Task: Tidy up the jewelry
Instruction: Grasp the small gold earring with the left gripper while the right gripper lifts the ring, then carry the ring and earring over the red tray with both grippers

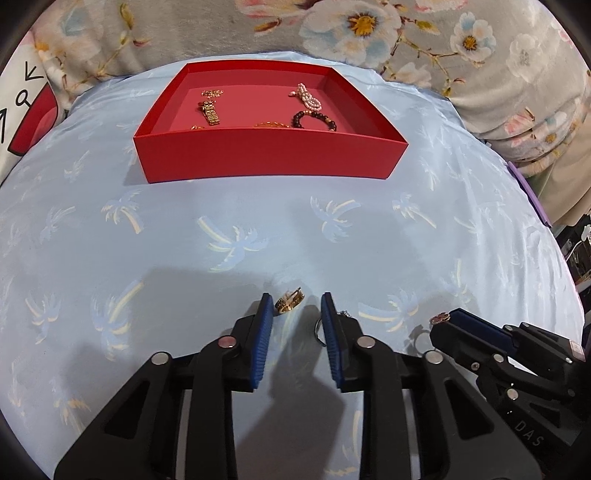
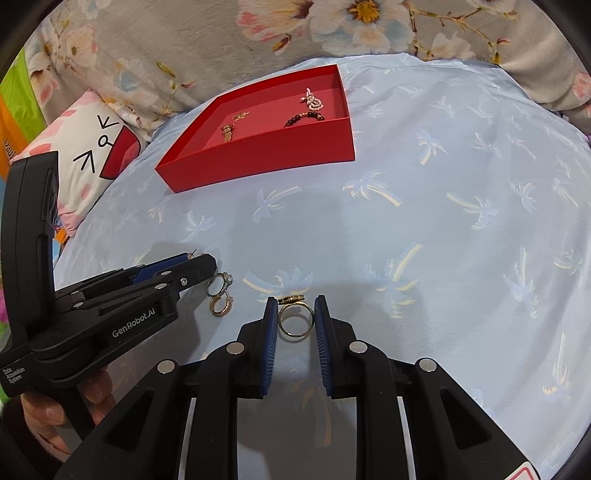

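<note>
A red box [image 1: 269,158] [image 2: 258,155] on the pale blue palm-print cloth holds a gold link bracelet [image 1: 211,110], a pearl bracelet [image 1: 308,98] and a dark bead bracelet [image 1: 314,118]. My left gripper [image 1: 295,306] [image 2: 197,260] is low over the cloth and open. A small gold earring [image 1: 290,300] lies between its tips against the left pad. A silver ring [image 1: 318,332] [image 2: 221,281] lies beside its right finger, with a gold hoop [image 2: 221,306] near it. My right gripper [image 2: 295,306] [image 1: 448,320] is shut on an upright gold ring [image 2: 295,319] [image 1: 439,318].
A grey floral blanket [image 1: 369,33] lies behind the box. A white and red cartoon pillow [image 2: 99,147] sits at the back left. The cloth drops off at the right edge [image 1: 535,206]. A person's hand [image 2: 55,413] holds the left gripper's handle.
</note>
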`<state>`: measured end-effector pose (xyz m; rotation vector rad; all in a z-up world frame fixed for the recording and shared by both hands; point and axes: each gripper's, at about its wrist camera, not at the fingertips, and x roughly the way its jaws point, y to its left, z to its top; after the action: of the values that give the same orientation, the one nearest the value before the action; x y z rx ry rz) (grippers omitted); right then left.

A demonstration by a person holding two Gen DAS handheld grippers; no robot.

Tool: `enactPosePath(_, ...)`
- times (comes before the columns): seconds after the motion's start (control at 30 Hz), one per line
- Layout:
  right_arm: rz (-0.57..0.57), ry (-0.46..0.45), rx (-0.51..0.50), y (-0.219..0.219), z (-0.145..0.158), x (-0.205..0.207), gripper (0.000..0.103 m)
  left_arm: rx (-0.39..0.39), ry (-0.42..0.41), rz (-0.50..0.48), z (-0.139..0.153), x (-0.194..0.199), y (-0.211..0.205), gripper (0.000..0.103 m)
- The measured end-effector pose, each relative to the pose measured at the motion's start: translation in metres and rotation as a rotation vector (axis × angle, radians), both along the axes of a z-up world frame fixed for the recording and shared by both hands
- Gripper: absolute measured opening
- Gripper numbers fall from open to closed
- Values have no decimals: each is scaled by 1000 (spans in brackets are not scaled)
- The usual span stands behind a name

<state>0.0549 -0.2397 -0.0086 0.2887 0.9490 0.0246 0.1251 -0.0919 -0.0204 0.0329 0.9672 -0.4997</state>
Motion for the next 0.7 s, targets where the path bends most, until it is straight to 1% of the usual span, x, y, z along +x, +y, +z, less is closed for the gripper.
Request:
enactPosePath(0.07, -1, -1, 2, -1, 0, 0, 19, -4, 4, 1, 0, 1, 0, 14)
enactPosePath(0.2, -2, -1, 6, -1, 0, 2, 19, -9, 10, -3, -2, 3, 1, 4)
enactPosePath(0.47, 6, -12, 9, 0, 5, 4, 19, -20, -7, -3, 7, 0, 4, 4)
enactPosePath(0.7, 25, -64, 6, 2, 28, 13, 19, -59, -50, 18, 39, 6, 17, 4)
